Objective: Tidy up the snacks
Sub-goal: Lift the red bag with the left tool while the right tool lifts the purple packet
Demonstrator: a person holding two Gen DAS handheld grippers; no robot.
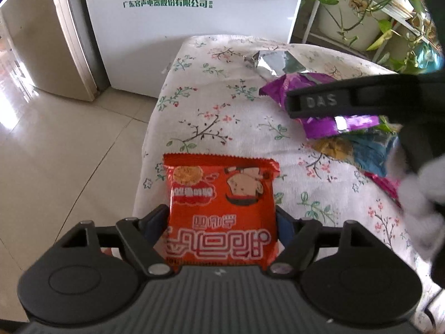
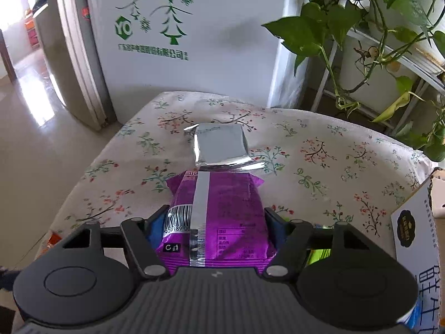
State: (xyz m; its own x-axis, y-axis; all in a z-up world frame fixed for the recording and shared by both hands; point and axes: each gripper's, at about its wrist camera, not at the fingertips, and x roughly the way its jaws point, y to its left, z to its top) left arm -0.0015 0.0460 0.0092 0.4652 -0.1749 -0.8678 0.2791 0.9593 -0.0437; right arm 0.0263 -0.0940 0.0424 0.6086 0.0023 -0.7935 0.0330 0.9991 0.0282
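An orange snack packet (image 1: 222, 208) lies flat near the left edge of the floral-cloth table (image 1: 208, 105). My left gripper (image 1: 221, 210) straddles it, open, with its pads right at the packet's unbuckled sides. My right gripper (image 2: 216, 210) is shut on a purple snack packet (image 2: 222, 211), which bulges between the pads with its barcode side up. In the left wrist view that purple packet (image 1: 281, 89) shows under a black finger (image 1: 319, 103) of the right gripper. A silver foil packet (image 2: 219, 147) lies just beyond it on the cloth.
A blue packet (image 1: 370, 150) and a pink one lie at the right, near a white-gloved hand (image 1: 422, 208). A white printed box (image 2: 417, 236) stands at the table's right, a green packet (image 2: 319, 256) beside it. A white appliance (image 1: 194, 41) and potted plants (image 2: 361, 27) stand behind the table.
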